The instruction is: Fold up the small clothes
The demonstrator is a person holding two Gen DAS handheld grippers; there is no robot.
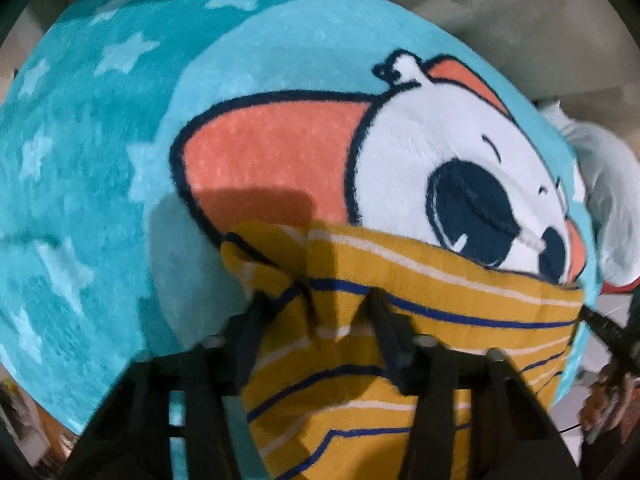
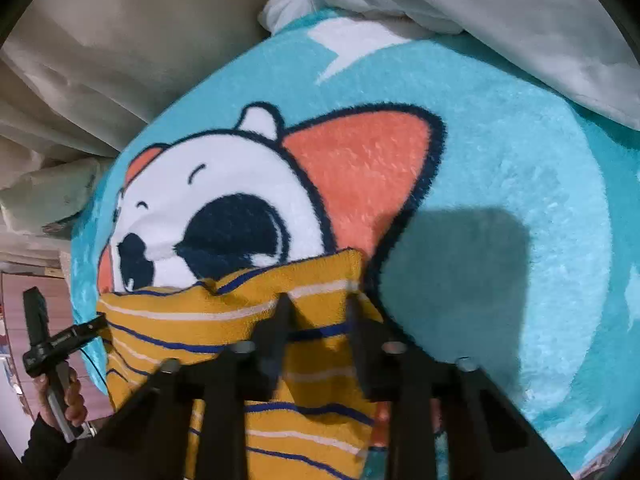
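Behind the striped garment (image 1: 400, 280), white bedding (image 2: 480, 8) overlaps the blanket (image 2: 500, 160).

I see a mustard-yellow knit garment (image 1: 400, 272) striped in white and navy, on my fluffy turquoise blanket (image 1: 100, 184) with pale stars and a white, coral-orange, navy-outlined cartoon face (image 2: 224, 200). Beyond lies white bedding (image 2: 500, 12).

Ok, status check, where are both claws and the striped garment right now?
Left claw and right claw both shut on the yellow striped garment, one at each end. Garment over the teal blanket. White bedding beyond, nothing blocking.
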